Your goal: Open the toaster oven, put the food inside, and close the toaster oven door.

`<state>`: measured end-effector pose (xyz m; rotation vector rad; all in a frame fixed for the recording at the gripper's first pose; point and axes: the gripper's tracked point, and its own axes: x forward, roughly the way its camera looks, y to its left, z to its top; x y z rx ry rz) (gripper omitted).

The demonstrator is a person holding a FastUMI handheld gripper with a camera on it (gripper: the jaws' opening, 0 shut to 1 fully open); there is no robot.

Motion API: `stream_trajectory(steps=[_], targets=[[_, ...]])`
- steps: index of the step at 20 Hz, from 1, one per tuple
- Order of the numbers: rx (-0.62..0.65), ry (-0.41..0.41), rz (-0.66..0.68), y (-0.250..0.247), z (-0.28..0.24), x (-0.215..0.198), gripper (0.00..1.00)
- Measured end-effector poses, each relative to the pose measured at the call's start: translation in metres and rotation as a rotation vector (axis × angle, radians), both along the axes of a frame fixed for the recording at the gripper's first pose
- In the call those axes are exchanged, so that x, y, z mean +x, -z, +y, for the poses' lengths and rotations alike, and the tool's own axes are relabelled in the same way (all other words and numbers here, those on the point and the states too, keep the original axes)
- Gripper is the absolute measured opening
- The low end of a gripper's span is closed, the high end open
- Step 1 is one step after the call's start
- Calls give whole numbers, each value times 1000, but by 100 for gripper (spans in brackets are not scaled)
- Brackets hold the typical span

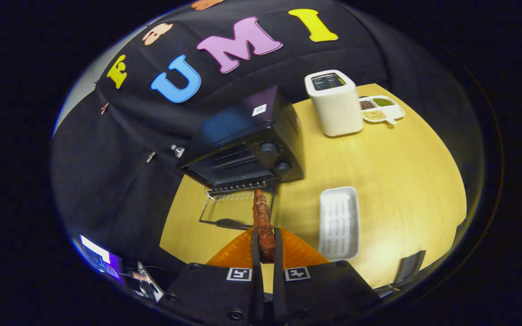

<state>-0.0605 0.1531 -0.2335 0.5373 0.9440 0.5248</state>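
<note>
A: Two jaws of the gripper, what are they doing?
B: Pressed narrowly on a reddish-brown piece of food. Its tip points at the black toaster oven just ahead, whose door lies open on the yellow bench.

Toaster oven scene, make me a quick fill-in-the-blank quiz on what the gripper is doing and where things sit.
1. The toaster oven door hangs ____.
2. The gripper has its jaws shut on a reddish-brown piece of ____, which points toward the oven.
3. The white tray lies on the ____ wooden table.
4. The white toaster stands ____ the divided dish.

Missing words: open; food; yellow; beside
</note>
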Motion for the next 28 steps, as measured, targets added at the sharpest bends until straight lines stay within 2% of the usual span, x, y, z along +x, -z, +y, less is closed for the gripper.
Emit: stream_trajectory(steps=[3,9,14,18,20,21,24,26,28], targets=[[20,-41,-25,-4,56,11,11],[67,-61,-67,13,137,62,11],[69,-109,-73,41,176,104,12],[23,-112,-112,56,178,126,14],[-80,-84,-156,67,163,141,19],[-132,-84,-173,74,154,145,30],[-264,-63,-247,84,136,157,42],[-288,-70,-283,77,134,154,63],[-309,-83,-326,66,131,148,72]])
